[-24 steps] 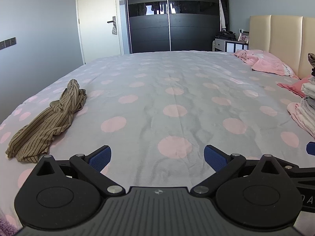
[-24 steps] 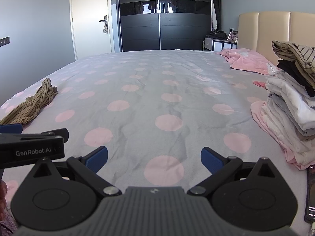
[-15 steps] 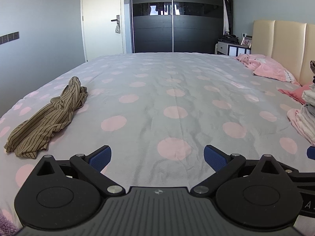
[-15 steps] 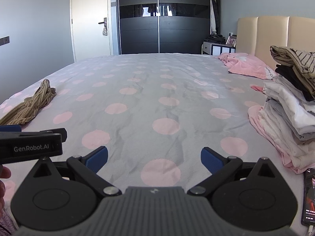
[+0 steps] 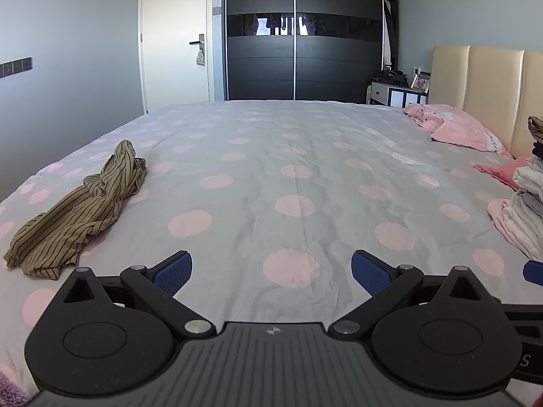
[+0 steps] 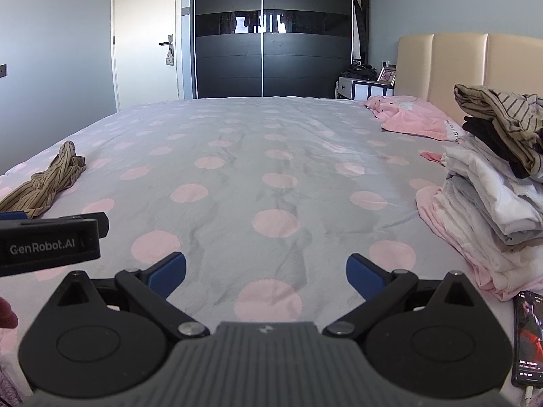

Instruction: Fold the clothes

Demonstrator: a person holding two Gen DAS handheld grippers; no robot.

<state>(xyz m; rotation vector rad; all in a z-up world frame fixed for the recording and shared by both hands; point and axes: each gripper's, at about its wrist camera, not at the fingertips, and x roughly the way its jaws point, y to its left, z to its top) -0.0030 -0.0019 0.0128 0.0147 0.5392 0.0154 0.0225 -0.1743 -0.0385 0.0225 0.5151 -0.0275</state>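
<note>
Both tongs, left tongs point(image 5: 271, 268) and right tongs point(image 6: 265, 271), are held wide and empty; crumpled brown striped garment point(image 5: 81, 213), well left, should be spread flat on bed point(image 5: 288, 176) first.

Each gripper, the left gripper point(image 5: 271, 268) and the right gripper point(image 6: 265, 268), has black linkage arms on round black discs, silver pivot screws and a ribbed grey body. The fingers point(image 5: 172, 271) wear ribbed blue pads. In the right wrist view the left gripper's black side point(image 6: 47, 244) reads "GenRobot.AI" in white.
</note>
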